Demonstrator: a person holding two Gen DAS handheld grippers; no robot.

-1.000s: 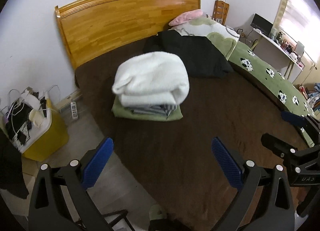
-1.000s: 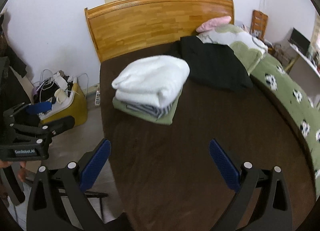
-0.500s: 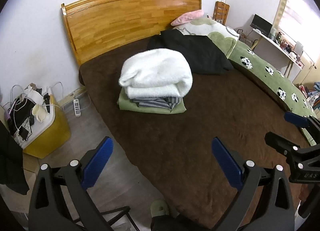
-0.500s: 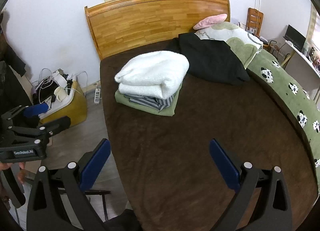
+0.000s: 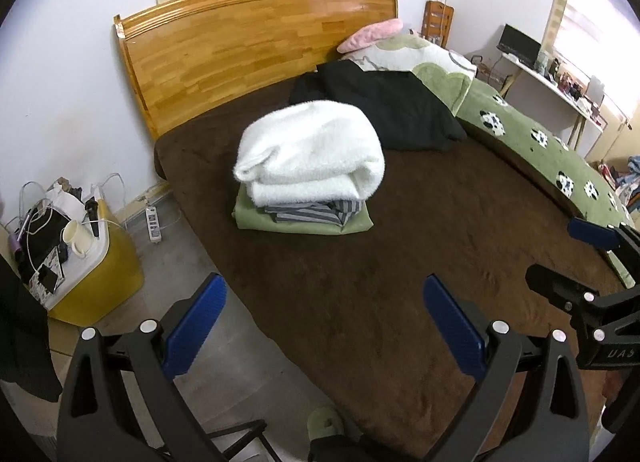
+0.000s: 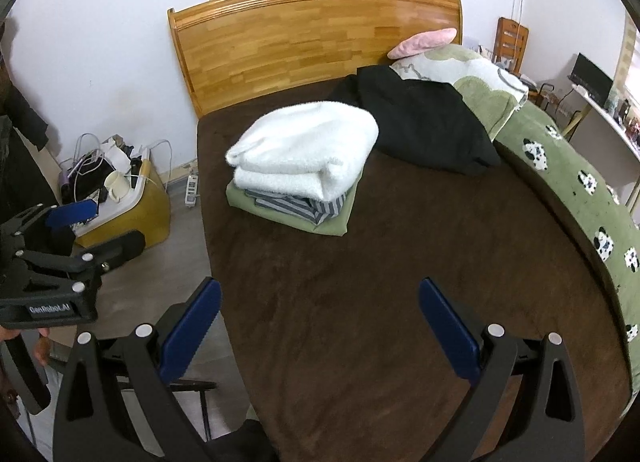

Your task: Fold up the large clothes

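Currently, left wrist view: the left claw (image 5: 324, 322) is hanging over the near edge of the bed (image 5: 400, 262), its blue pads spread wide and gripping nothing. The stack (image 5: 308, 173) is sitting mid-bed toward the headboard (image 5: 256, 41): a white fleece (image 5: 312, 149) on top, a striped piece (image 5: 312, 211) under it, a green piece (image 5: 300, 223) at the bottom. Just behind it, a black garment (image 5: 392, 109) is lying unfolded. The right claw (image 5: 596, 258) is showing at the frame's right margin, also spread and empty. A yellow bin (image 5: 92, 262) is standing on the floor beside the bed.

Right wrist view: the right claw (image 6: 320, 322) is hovering over bare bed (image 6: 380, 282), pads wide apart, holding nothing. The stack (image 6: 300, 169) is lying well ahead of it, touched by neither claw. The left claw (image 6: 76, 229) is appearing at the left margin, open. The black garment (image 6: 424, 121) is resting against a green quilt (image 6: 560, 181).

Change over the last second: both views have been pulling back and steadying, so the stack is reading sharper and sitting a little farther off, while the pile itself has not shifted. Judgement: the fleece is looking finished and released; the black garment is probably the next large item to fold.
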